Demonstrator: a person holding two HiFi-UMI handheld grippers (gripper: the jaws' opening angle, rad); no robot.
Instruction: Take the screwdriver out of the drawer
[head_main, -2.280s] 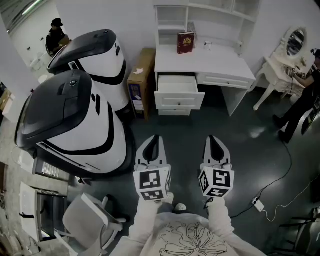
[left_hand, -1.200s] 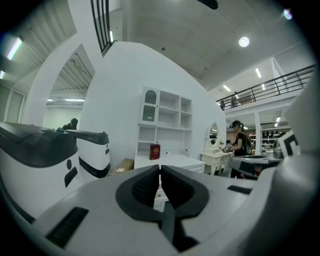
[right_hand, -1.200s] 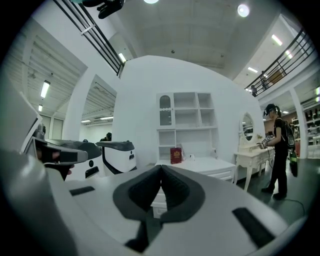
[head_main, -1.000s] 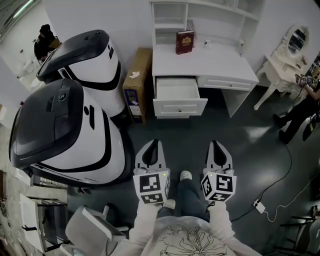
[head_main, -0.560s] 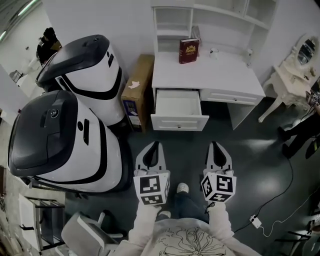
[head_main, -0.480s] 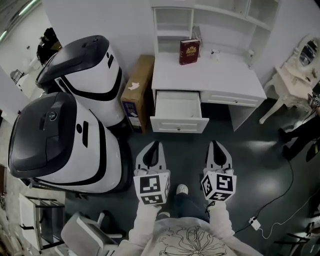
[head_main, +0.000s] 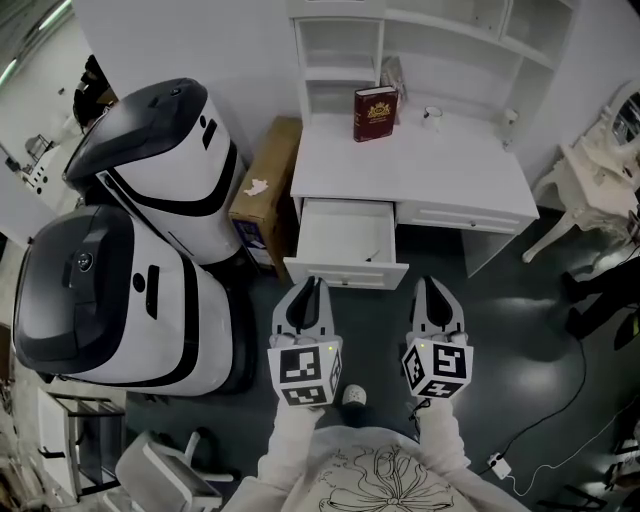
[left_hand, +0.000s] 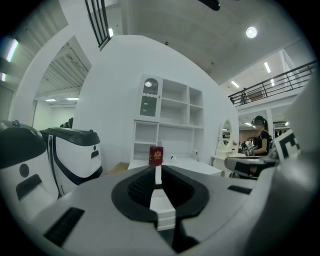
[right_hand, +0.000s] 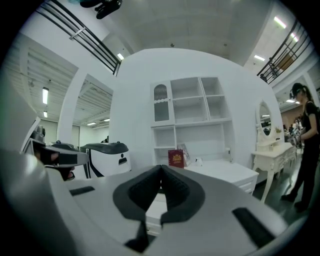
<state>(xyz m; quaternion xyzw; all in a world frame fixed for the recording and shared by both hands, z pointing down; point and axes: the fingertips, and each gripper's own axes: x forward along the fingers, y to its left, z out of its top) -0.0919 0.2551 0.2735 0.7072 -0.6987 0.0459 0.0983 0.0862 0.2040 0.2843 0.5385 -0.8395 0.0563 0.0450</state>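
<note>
One screwdriver lay in the one open drawer, slanting from near-left to far-right. The two grippers, left and right, were closed and empty.

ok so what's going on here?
A person holds a left gripper and a right gripper, both shut and empty, in front of a white desk. The desk's left drawer is pulled open. A slim dark object inside it, probably the screwdriver, lies untouched. Neither gripper has reached into the drawer yet.
</note>
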